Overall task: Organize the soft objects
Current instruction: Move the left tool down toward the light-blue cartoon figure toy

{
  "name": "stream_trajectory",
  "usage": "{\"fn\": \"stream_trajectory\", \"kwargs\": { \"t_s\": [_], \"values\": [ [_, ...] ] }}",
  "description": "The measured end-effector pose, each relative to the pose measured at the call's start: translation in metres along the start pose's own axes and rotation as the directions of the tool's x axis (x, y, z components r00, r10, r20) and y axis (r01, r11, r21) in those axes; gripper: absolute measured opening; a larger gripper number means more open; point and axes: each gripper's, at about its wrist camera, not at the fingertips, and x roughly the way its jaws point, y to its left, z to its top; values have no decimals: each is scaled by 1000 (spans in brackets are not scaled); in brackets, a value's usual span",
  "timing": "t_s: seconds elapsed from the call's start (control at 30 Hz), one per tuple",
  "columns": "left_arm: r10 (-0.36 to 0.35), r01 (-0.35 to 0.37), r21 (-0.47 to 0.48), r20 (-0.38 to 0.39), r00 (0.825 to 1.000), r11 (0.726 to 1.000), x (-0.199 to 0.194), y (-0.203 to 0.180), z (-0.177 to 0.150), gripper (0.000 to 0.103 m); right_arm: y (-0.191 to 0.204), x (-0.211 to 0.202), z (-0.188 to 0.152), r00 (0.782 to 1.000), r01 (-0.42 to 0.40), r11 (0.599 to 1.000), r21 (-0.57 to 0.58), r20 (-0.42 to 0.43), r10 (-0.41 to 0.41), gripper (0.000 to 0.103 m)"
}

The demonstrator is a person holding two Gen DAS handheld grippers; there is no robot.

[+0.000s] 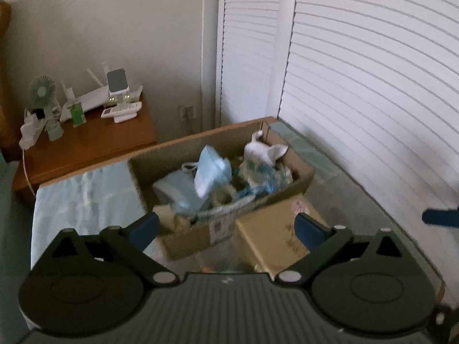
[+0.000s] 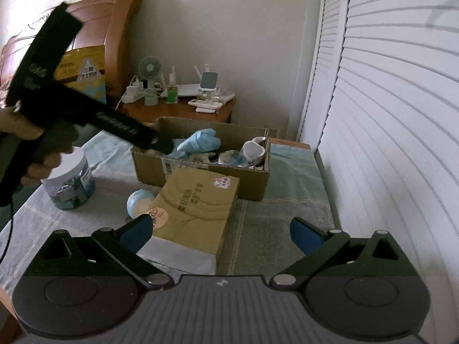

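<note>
1. The left gripper hangs over the table with its blue-padded fingers spread wide and nothing between them; from the right wrist view it shows as a dark body reaching in from the left, its tip at the near left corner of the cardboard box.
2. The right gripper is likewise wide open and holds nothing, with its fingers raised above the table.
3. Just ahead of both grippers lies a tan paper-wrapped pack with printed characters, flat on the cloth and right up against the front wall of the cardboard box.
4. The box stands open, and the soft objects are heaped inside it: a light blue bundle, a white plush piece towards the far right corner, and a blue-and-white patterned piece beside it.
5. Left of the tan pack, a small pale blue ball rests on the cloth, and further left stands a clear jar with a white lid.
6. The table is covered by a pale blue-green checked cloth.
7. Behind it a wooden nightstand carries a small green fan, a white router and a few small gadgets.
8. White louvred doors fill the right side.
</note>
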Motion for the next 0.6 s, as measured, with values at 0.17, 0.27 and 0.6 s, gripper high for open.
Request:
{"fn": "stream_trajectory", "kwargs": {
  "t_s": [0.17, 0.27, 0.6],
  "values": [
    [1, -1, 13, -6, 1000, 1000, -9, 9, -17, 100, 2, 0, 0, 1000, -8, 1000, 2, -12, 8, 103],
    [-1, 2, 44, -13, 1000, 999, -12, 12, -25, 100, 3, 2, -1, 1000, -4, 1000, 3, -27, 4, 103],
    [5, 5, 158, -63, 998, 987, -1, 13, -45, 97, 8, 11, -1, 999, 5, 1000, -6, -52, -5, 103]
  ]
}}
